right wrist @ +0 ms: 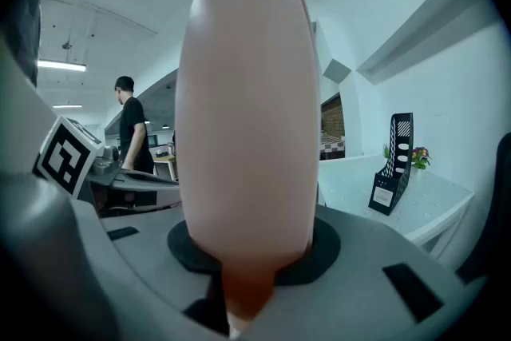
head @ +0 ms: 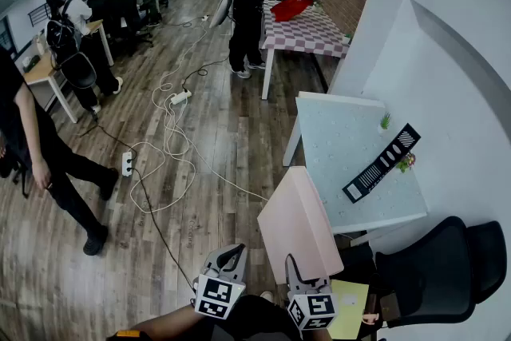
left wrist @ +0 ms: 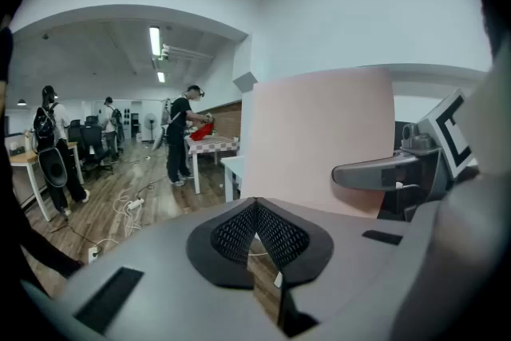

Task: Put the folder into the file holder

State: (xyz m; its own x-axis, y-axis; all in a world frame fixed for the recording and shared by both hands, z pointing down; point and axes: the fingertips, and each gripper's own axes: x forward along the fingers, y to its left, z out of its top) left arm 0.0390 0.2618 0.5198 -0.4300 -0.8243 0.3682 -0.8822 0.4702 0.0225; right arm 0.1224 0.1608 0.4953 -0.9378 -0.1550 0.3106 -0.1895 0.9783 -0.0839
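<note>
A person's right gripper (head: 295, 271) is clamping the lower edge of a pale pink folder (head: 299, 224), which is standing upright in the air over the wooden floor (head: 207, 140), near the closer end of a white table (head: 335, 132). The left gripper (left wrist: 257, 213) is hanging alongside, its jaws pressed together on nothing. The black file holder (head: 382, 162) is standing on the table towards the wall, a small flowering plant (head: 407, 162) just beside it. Black office chairs (head: 435, 267) are sitting at the table's near end, while other people (head: 251, 4) are working farther back.
</note>
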